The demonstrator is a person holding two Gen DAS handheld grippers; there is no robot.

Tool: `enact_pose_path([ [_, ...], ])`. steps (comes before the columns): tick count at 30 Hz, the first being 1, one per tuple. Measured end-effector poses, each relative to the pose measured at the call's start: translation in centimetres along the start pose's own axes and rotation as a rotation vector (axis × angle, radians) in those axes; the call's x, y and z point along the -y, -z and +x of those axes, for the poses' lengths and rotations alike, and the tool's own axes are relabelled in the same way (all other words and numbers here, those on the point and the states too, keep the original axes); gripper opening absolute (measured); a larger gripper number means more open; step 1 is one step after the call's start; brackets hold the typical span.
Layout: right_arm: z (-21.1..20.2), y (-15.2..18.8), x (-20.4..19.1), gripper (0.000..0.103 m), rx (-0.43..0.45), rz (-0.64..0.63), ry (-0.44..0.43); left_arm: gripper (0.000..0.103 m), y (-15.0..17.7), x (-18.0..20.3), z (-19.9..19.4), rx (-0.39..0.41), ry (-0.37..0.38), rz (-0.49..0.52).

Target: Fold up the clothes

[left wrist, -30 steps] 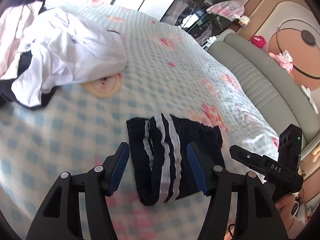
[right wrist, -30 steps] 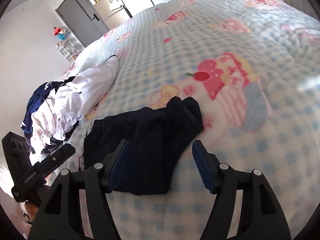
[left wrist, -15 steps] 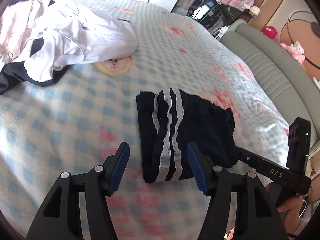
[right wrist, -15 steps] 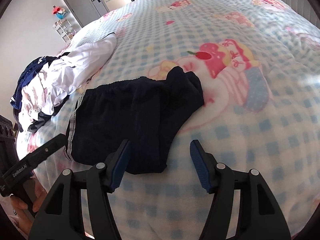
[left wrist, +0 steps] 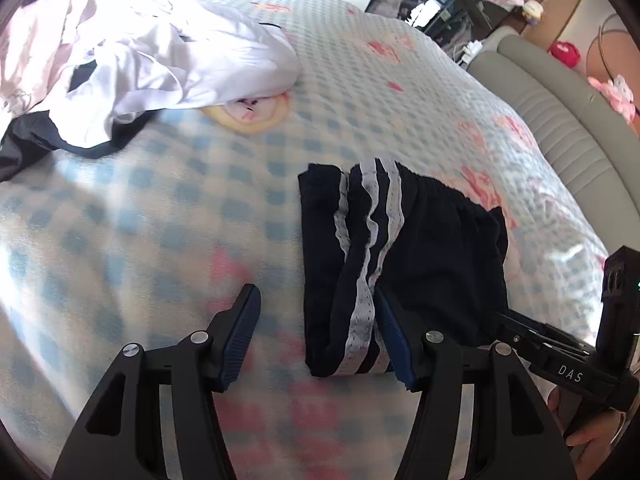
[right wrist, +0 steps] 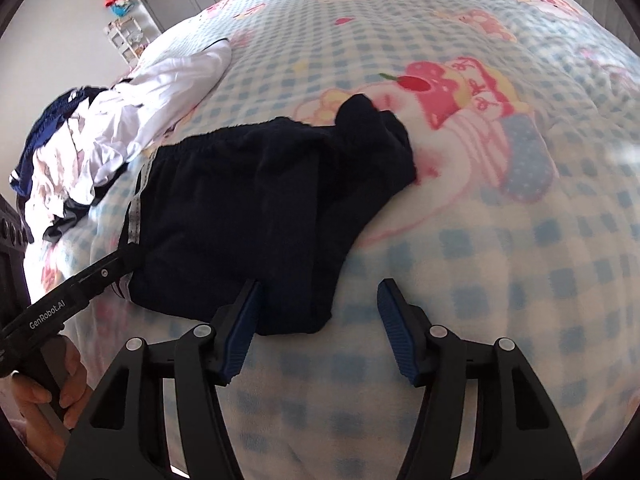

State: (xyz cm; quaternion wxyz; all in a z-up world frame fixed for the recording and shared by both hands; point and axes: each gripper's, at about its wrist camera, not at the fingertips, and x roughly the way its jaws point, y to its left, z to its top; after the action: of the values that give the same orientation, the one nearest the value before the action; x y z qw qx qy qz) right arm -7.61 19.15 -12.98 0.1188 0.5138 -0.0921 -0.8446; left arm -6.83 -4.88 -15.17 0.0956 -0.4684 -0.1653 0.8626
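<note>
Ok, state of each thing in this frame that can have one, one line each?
left gripper: open, straddling the shorts' striped near edge
right gripper: open, at the shorts' near corner
navy shorts: lying bunched on the bed, not gripped
white clothes pile: crumpled, unfolded
blanket: spread over the bed

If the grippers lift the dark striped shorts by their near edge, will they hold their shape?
Probably not. The dark striped shorts lie wrinkled and bunched on the blanket, so they look floppy and would likely drape and unfold. They seem thin, likely light; the gathered waistband may stretch.

1 shorts [left wrist: 400, 248], 1 clothes pile [left wrist: 132, 56], 2 grippers [left wrist: 316, 320]
</note>
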Motion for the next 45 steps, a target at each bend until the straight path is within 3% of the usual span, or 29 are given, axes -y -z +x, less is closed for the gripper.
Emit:
enact_pose_path([
  [2, -1.5, -0.1, 1.1, 0.061, 0.051, 0.048, -0.043, 0.06, 0.1, -0.1, 0.3, -0.016, 0.035, -0.015],
  [8, -0.1, 0.0, 1.7, 0.064, -0.002, 0.079, -0.146, 0.06, 0.5, -0.4, 1.2, -0.062, 0.141, -0.061],
  [9, 0.8, 0.0, 1.5, 0.067, -0.026, 0.069, -0.151, 0.057, 0.6, -0.4, 1.4, -0.07, 0.159, -0.068],
  [11, 2.0, 0.0, 0.7, 0.065, -0.038, 0.019, -0.118, 0.041, 0.7, -0.5, 1.7, -0.085, 0.194, -0.084],
  [13, 1.7, -0.2, 0.1, 0.044, -0.035, -0.01, -0.12, 0.025, 0.6, -0.4, 1.5, -0.091, 0.224, -0.09],
  [14, 1.0, -0.3, 0.0, 0.029, -0.027, -0.005, -0.147, 0.024, 0.6, -0.1, 0.8, -0.08, 0.225, -0.078],
  [17, -1.7, -0.6, 0.1, 0.016, 0.009, -0.011, -0.188, 0.022, 0.6, 1.2, -1.5, -0.048, 0.188, -0.022],
  [21, -5.8, 1.0, 0.8, 0.016, 0.033, -0.004, -0.206, 0.022, 1.9, 2.1, -4.3, -0.041, 0.212, -0.031],
  [23, -7.0, 2.4, 1.0, 0.016, 0.018, 0.01, -0.213, 0.028, 3.2, 2.0, -5.2, -0.043, 0.147, -0.057],
  [25, -7.0, 3.7, 1.0, 0.017, -0.019, 0.008, -0.167, 0.039, 3.7, 1.7, -5.7, -0.037, 0.123, -0.074],
  [29, -6.5, 5.0, 2.0, 0.027, -0.051, 0.015, -0.105, 0.04, 3.4, 0.7, -6.0, -0.014, 0.135, -0.097],
  [32, -6.9, 4.1, 2.2, 0.034, -0.008, 0.016, -0.134, 0.04, 3.1, 0.1, -6.1, 0.002, 0.144, -0.108],
  [36, -5.9, 2.0, 1.2, 0.04, 0.007, -0.043, -0.12, 0.042, 1.2, 3.0, -3.4, -0.048, 0.153, 0.066],
  [39, -4.8, 0.2, 1.4, 0.046, 0.01, -0.04, -0.098, 0.043, 0.4, 4.6, -1.0, -0.099, 0.14, 0.142],
  [41, -4.0, -0.5, 1.6, 0.046, 0.012, -0.03, -0.099, 0.042, 0.0, 4.9, 0.7, -0.103, 0.075, 0.182],
  [42, -3.1, -1.0, 1.8, 0.046, 0.007, -0.029, -0.082, 0.038, 0.0, 4.7, 1.1, -0.098, 0.043, 0.179],
  [45, -0.5, -1.8, 2.6, 0.041, -0.01, -0.042, -0.022, 0.038, 0.1, 3.0, 0.7, -0.055, 0.075, 0.085],
])
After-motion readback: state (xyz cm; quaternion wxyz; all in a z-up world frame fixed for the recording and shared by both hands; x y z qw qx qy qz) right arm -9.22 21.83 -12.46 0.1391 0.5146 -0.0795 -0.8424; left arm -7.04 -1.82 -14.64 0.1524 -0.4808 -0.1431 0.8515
